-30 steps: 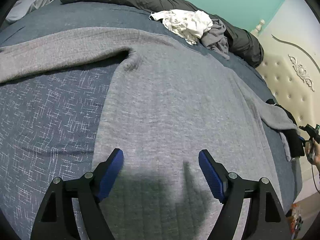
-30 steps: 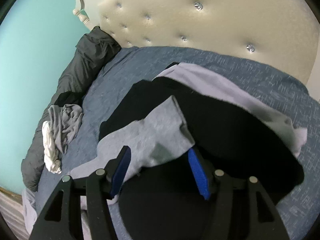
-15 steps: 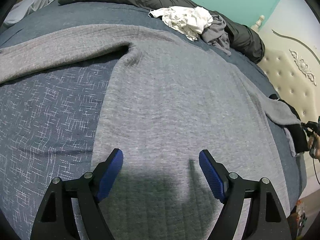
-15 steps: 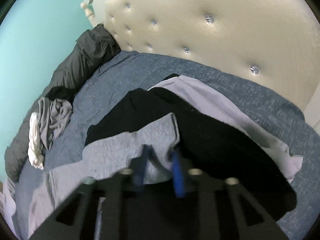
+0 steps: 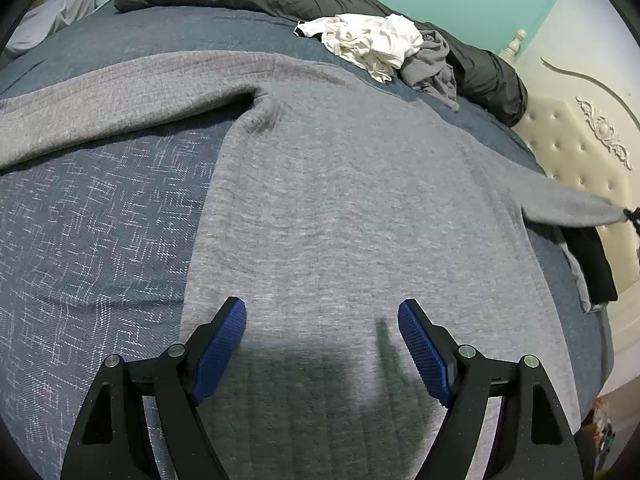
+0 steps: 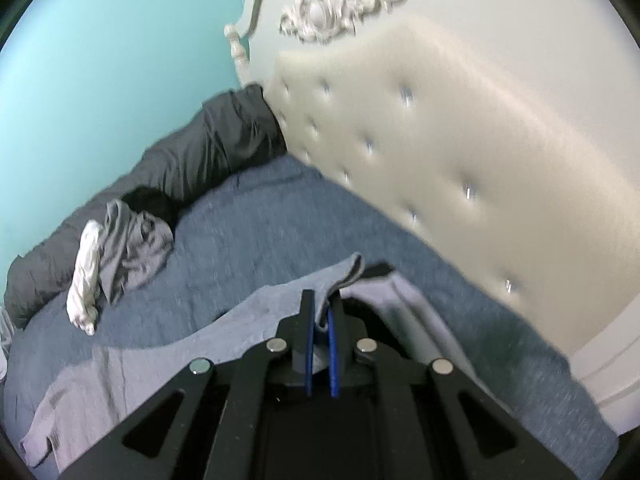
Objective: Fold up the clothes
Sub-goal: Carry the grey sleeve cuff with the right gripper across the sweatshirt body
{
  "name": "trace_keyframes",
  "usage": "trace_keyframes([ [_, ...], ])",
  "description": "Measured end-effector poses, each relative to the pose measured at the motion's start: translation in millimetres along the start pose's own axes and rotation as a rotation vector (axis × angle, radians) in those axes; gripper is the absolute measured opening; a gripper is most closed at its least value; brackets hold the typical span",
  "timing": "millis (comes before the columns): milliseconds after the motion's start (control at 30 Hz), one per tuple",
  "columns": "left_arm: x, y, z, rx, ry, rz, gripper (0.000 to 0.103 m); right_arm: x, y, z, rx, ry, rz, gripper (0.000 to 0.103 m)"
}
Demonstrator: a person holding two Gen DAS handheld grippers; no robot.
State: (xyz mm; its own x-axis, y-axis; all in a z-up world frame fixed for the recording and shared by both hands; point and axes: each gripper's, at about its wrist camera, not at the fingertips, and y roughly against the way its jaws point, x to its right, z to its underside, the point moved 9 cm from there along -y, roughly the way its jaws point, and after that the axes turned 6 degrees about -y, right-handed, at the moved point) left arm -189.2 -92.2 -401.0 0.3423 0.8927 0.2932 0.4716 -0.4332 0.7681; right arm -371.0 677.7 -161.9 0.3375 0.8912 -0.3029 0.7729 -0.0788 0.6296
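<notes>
- The grey sweatshirt (image 5: 340, 200) fills the middle of my left wrist view, its body lying flat on the blue bedspread (image 5: 92, 220). One sleeve (image 5: 120, 100) runs out to the upper left of the frame; the other sleeve (image 5: 568, 210) stretches to the right edge.
- My left gripper (image 5: 322, 336) is released, jaws spread wide, low in the frame over the hem end of the body, with nothing between the pads.
- My right gripper (image 6: 320, 320) is clenched on the cuff (image 6: 340, 280) of that right-hand sleeve, at centre bottom of the right wrist view. The cloth bunches up out of the jaws, and the sleeve looks lifted off the bed.
- Below and beside the cuff lies a black garment (image 5: 592, 260) over something pale lilac; I can't tell how much they overlap.
- Handling, as I judge it: thick knit, soft and limp, fairly heavy for clothing, not slippery or fragile. It will sag and drag along the bedspread instead of holding a shape.
- Good places to take hold: cuffs, hem corners and shoulder seams, where the layers are thick. A pinch mid-panel would probably just tent one layer.
- A crumpled white garment (image 5: 368, 44) and a grey one (image 5: 432, 64) sit in the upper right, well apart.
</notes>
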Motion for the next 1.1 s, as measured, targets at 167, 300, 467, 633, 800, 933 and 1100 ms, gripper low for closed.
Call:
trace_keyframes([
  [167, 0.5, 0.4, -0.6, -0.003, -0.007, 0.006, 0.082, -14.3, 10.7, -17.6, 0.03, 0.022, -0.003, 0.005],
  [300, -2.4, 3.7, -2.1, 0.006, 0.0, 0.009, 0.082, -25.8, 17.7, -27.0, 0.045, 0.042, -0.004, 0.005],
  [467, -1.7, 7.0, -1.8, 0.008, 0.003, 0.02, 0.082, -57.1, 27.0, -29.3, 0.039, 0.067, -0.056, 0.005],
  [633, -0.6, 17.0, -1.9, 0.022, -0.005, 0.033, 0.082, -107.2, 44.4, -30.4, 0.046, 0.118, -0.115, 0.005],
  [800, -3.1, 27.1, 0.5, 0.032, -0.013, 0.041, 0.082, -183.1, 72.4, -23.4, 0.031, 0.175, -0.22, 0.005],
  [933, -7.4, 39.9, 1.5, 0.05, -0.011, 0.045, 0.082, -262.6, 99.9, -3.4, 0.0, 0.241, -0.335, 0.005],
  [1100, -10.9, 59.0, 4.3, 0.077, -0.019, 0.047, 0.082, -380.8, 141.5, 45.0, -0.058, 0.344, -0.513, 0.005],
])
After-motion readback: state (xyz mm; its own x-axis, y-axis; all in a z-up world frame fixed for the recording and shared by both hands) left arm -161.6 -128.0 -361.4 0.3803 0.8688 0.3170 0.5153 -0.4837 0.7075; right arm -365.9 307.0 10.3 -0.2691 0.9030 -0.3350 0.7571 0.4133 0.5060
